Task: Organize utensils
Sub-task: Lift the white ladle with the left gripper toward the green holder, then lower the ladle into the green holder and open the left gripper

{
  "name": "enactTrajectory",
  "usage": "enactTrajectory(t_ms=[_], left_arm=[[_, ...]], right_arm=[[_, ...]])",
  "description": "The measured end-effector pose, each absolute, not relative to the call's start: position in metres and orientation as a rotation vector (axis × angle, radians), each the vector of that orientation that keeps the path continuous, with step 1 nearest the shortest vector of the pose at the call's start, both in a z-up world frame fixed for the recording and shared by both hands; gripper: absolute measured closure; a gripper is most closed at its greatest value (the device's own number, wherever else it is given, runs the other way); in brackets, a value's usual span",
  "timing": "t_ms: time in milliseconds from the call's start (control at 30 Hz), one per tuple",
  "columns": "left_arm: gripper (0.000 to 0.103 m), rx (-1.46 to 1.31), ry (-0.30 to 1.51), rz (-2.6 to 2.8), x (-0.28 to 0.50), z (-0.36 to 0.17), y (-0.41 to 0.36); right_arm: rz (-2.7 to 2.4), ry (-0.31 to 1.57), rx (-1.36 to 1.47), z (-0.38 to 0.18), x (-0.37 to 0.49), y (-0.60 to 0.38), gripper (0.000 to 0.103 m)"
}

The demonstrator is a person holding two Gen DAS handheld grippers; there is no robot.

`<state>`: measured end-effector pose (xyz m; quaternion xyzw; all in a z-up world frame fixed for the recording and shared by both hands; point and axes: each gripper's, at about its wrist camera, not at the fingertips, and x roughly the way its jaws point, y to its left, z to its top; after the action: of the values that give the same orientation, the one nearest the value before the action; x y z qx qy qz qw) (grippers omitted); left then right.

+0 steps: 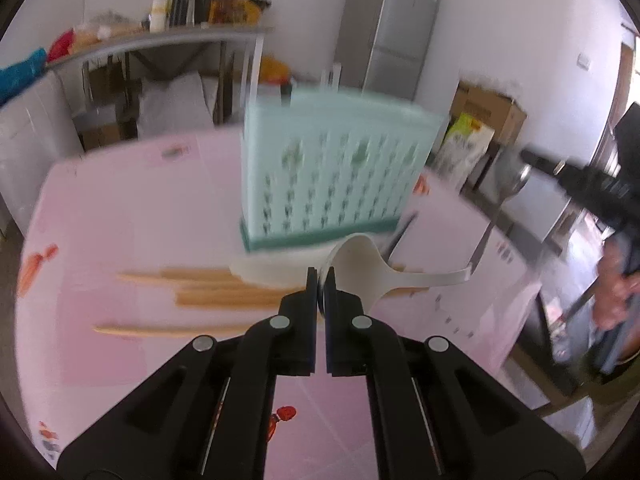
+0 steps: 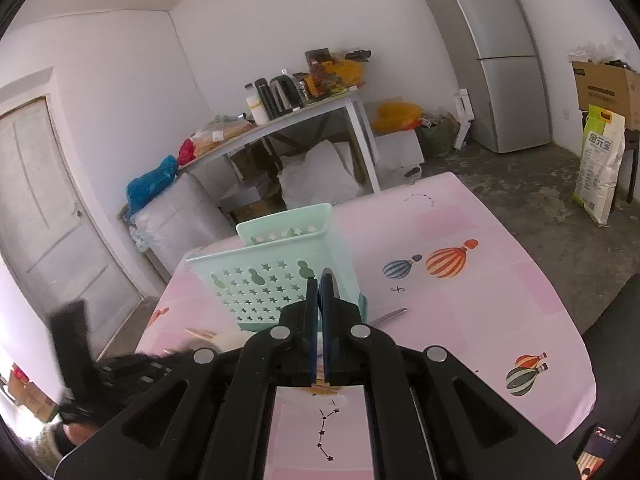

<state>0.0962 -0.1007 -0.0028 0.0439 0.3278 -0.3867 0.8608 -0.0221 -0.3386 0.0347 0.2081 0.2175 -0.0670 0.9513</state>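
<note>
**Left gripper clamps the white spoon**

Basically, the left gripper has its jaws pressed onto the rim of a white spoon, bowl tilted, handle running off to the right – image blurred. Behind it stands the mint basket on the pink table; wooden chopsticks lie to the left of the spoon. Right gripper – jaws together, a metal spoon pinched in them, in front of the basket.

Desk cover showing pale pink with striped orange and blue balloon prints; utensil basket showing mint green with star-shaped cutouts; spoon showing white; chopsticks showing tan wood; fingers showing black.
</note>
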Motion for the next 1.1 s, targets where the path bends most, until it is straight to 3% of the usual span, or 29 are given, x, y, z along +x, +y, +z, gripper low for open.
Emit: enactTrajectory(t_ms=[300,433,867,1033,1100], left_arm=[[0.102,0.166,0.389,-0.711,0.094,0.127,-0.056],[0.102,0.308,0.306,-0.586,0.107,0.155,-0.056],[0.101,0.770,0.326,-0.423,0.153,0.121,-0.137],[0.097,0.683,0.441,-0.508,0.178,0.111,-0.157],[0.088,0.566,0.496,-0.557,0.189,0.112,-0.155]], right_arm=[[-0.138,0.445,0.420,0.034,-0.019,-0.339,0.101],[-0.133,0.443,0.421,0.033,-0.020,-0.339,0.101],[-0.125,0.444,0.413,0.031,-0.021,-0.340,0.101],[-0.125,0.443,0.414,0.030,-0.021,-0.340,0.101],[-0.126,0.442,0.413,0.030,-0.020,-0.340,0.101]])
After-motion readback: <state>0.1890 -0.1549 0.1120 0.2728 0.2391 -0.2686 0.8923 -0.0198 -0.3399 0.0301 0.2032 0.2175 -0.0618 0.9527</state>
